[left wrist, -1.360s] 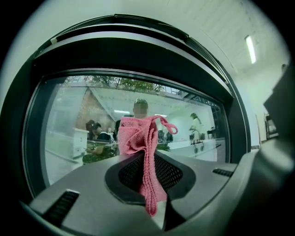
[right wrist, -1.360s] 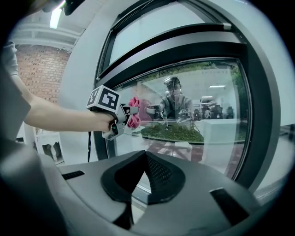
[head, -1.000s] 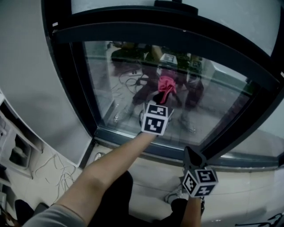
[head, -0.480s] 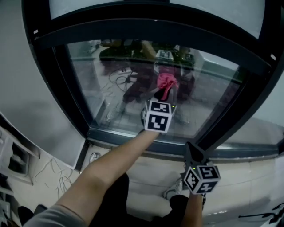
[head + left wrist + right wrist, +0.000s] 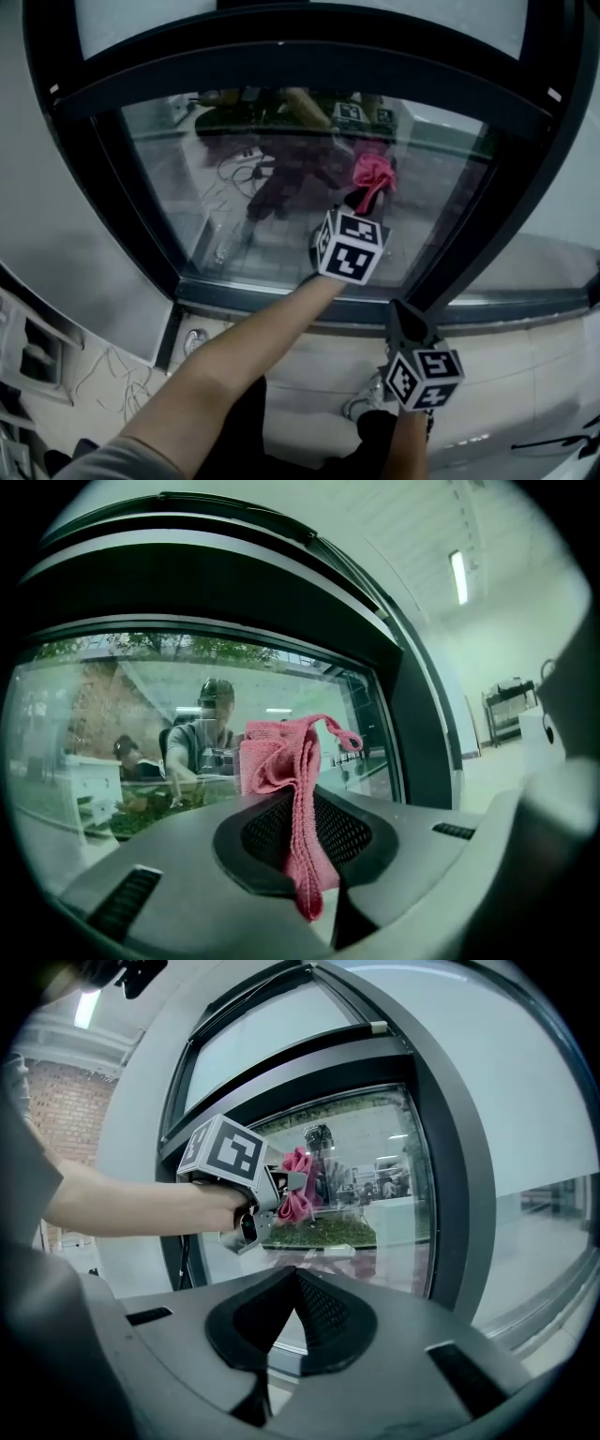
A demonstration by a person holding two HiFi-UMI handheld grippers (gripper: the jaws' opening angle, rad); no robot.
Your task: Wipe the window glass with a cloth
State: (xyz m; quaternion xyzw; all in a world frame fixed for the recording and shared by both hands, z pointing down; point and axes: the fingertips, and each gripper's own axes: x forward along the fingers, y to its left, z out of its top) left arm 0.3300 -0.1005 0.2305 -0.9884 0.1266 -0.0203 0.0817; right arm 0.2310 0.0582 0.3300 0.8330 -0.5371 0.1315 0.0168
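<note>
The left gripper [image 5: 364, 208] and its cloth [image 5: 373, 176] have slid rightward across the glass [image 5: 253, 187] since a second ago. Nearest, at the lower right of the head view, the right gripper [image 5: 405, 323] is hanging idle below the sill [image 5: 281, 305], its jaws pressed together on nothing. Beyond it the left forearm [image 5: 253, 347] is reaching up from lower left, nearly straight. The left jaws are pinching the pink cloth so that its bunched end is meeting the glass right of centre, probably mid-stroke.
</note>
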